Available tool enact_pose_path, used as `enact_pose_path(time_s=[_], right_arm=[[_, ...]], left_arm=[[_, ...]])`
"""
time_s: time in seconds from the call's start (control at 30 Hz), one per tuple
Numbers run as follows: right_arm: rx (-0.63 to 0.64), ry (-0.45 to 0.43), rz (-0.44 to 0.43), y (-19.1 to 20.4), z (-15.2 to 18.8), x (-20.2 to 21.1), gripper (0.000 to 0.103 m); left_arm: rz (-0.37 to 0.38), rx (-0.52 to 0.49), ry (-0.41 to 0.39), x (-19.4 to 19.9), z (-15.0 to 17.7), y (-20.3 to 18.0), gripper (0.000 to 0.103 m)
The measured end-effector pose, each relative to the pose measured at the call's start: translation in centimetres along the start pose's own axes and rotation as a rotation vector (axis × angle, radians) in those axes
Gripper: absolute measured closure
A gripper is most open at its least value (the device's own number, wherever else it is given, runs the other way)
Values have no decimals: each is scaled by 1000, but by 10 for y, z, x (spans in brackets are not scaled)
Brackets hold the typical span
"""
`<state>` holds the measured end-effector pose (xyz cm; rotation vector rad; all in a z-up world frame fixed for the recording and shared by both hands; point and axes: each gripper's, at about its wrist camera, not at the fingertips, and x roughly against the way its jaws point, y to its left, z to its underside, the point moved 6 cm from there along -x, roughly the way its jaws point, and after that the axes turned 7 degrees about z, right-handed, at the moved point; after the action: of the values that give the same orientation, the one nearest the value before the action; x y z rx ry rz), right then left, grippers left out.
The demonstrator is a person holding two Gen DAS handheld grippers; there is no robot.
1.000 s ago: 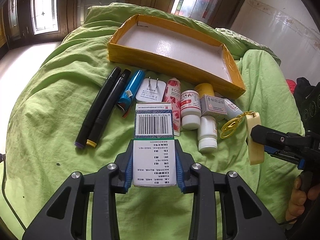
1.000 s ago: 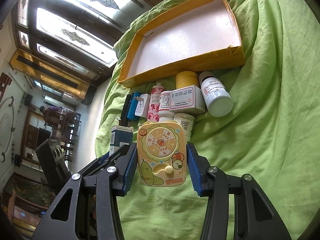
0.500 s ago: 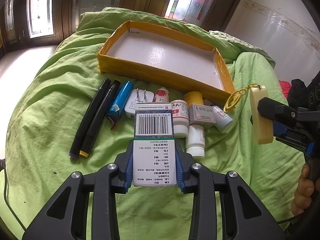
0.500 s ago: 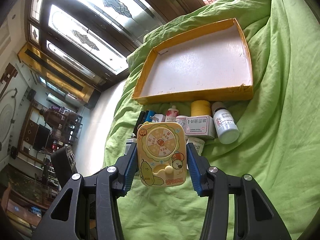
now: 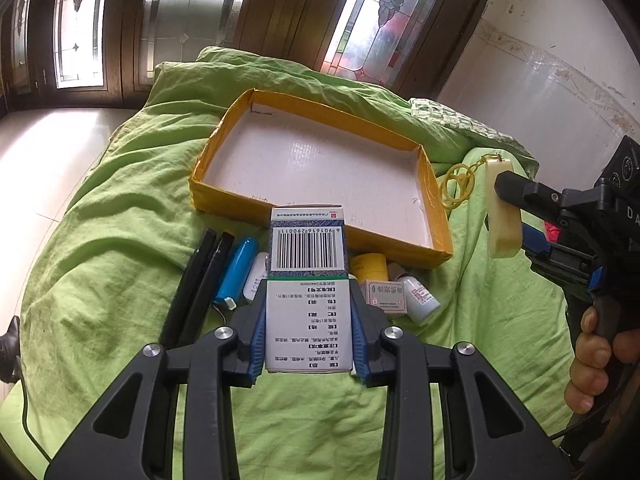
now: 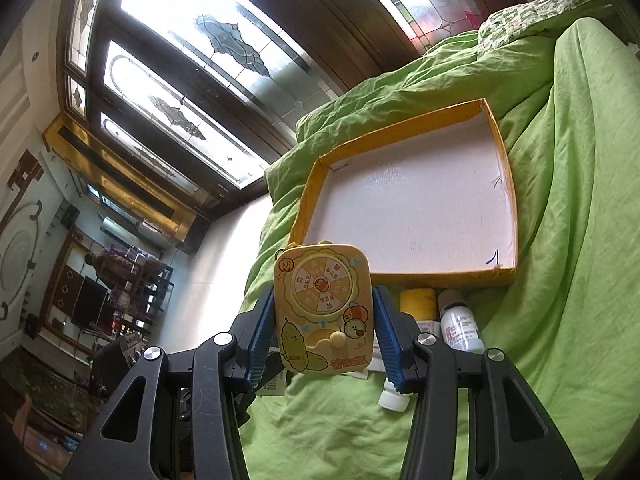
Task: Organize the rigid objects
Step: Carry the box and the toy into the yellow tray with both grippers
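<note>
My left tongs [image 5: 308,336] are clamped on a white medicine carton [image 5: 307,276], blue pads pressing its two long sides, the barcode end sticking out past the fingertips and reaching up to the near wall of the yellow tray [image 5: 436,216]. My right tongs [image 6: 323,336] are closed on a flat yellow toy [image 6: 324,308] with a spinner wheel and cartoon figures on its face; its top edge reaches the tray's near left corner in the right wrist view. From the left camera I see that same toy edge-on, off the tray's right side, with a yellow keyring [image 5: 458,184] hanging from its top over the tray's right wall, and my right hand [image 5: 596,356] wrapped round the handle below it. The tray lies on a green bedcover [image 5: 100,260], and its white floor is bare. The rest of the things lie in a row on the cover along the tray's near wall: two black markers [image 5: 196,284] side by side at the left end, a blue cylinder [image 5: 236,272] next to them, then a white plug [image 5: 254,280] partly hidden behind my carton. Right of the carton, still below the near wall, stand a yellow-capped jar [image 5: 370,266], a small white box [image 5: 386,298] and a little white bottle [image 5: 420,300] lying down. A white-capped bottle [image 6: 394,398] peeks out under my right finger.
</note>
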<state>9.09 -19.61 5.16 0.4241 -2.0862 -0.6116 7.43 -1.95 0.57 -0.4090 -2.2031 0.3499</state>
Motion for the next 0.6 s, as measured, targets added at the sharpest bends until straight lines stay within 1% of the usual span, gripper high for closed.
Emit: enact_pose_path(time_s=[0.2, 0.33, 0.43, 0.6], right_arm=[[-59, -18, 2, -12, -16, -9, 60], [-77, -22, 9, -18, -25, -12, 60], [-73, -28, 27, -17, -29, -18, 60], [-49, -33, 67, -12, -38, -33, 60]], left_arm=[[-3, -1, 2, -13, -21, 6, 71], [-8, -8, -2, -24, -42, 8, 71], [-9, -1, 1, -37, -58, 13, 71], [-32, 1, 24, -64, -79, 24, 71]])
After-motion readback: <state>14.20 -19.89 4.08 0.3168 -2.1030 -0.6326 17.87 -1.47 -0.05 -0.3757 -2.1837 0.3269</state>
